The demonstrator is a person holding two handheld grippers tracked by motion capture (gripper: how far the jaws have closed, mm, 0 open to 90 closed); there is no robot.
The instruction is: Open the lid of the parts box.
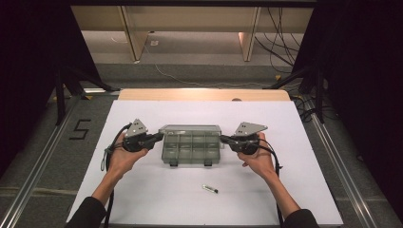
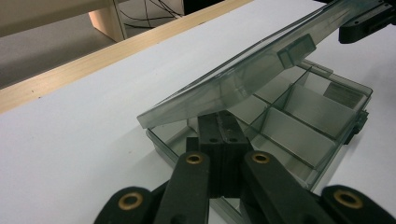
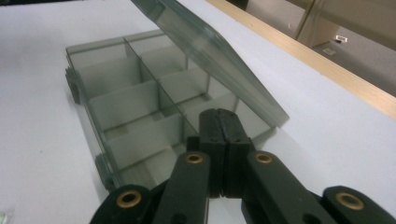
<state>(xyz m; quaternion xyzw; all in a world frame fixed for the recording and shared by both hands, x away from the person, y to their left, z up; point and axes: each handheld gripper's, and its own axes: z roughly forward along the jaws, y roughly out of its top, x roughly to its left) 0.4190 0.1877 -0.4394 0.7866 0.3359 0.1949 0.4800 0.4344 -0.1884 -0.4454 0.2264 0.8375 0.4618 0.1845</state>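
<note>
Clear compartment box (image 1: 192, 146) at worktop centre, lid (image 2: 243, 74) propped half open by left gripper (image 2: 219, 122) and right gripper (image 3: 219, 119), jaws closed, empty. Lid best raised evenly from both ends.

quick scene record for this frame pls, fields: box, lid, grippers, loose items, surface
box: clear grey compartment box, compartments look empty
lid: lid lifted partway, tilted over the box, hinged at the far side
left gripper: left gripper, jaws shut, tips at the box's left end under the lid edge
right gripper: right gripper, jaws shut, tips at the box's right end under the lid edge
loose items: small dark cylinder in front of the box
surface: white sheet
</note>
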